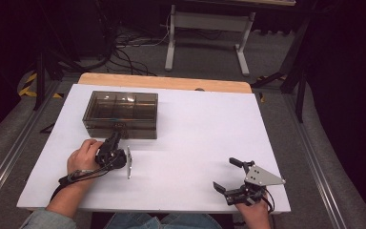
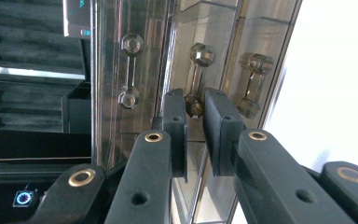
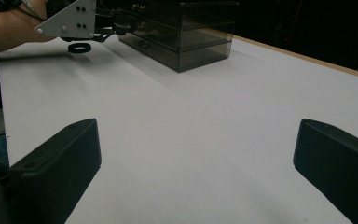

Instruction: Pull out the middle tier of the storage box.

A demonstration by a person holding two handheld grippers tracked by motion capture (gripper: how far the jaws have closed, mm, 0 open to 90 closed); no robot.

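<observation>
Your left gripper [image 2: 196, 121] has its jaws nearly closed around the middle drawer handle [image 2: 196, 77] on the front of the smoky clear drawer box [image 1: 120, 113], and in the left gripper view the pads sit on either side of the handle's near end, apparently clamped on it, though a sliver of gap on one side leaves the contact short of certain. The step in hand looks like drawing that drawer out, so pull straight back along the drawer's own travel, toward the near edge of the table [image 1: 186, 143], and keep your wrist level so the handle does not twist out of the pads. The box looks light, so it may slide with the pull; go slowly, and if it creeps, steady it with the other tool. The box stands in the far left part of the table, its long axis running parallel to the far edge, its handled front facing you. The handle is a short bar between two faceted knobs; its long axis runs up the left gripper view, and the jaws cross it. Your right gripper [image 1: 233, 176] rests at the near right corner, well apart from the box, jaws wide open and holding nothing.
</observation>
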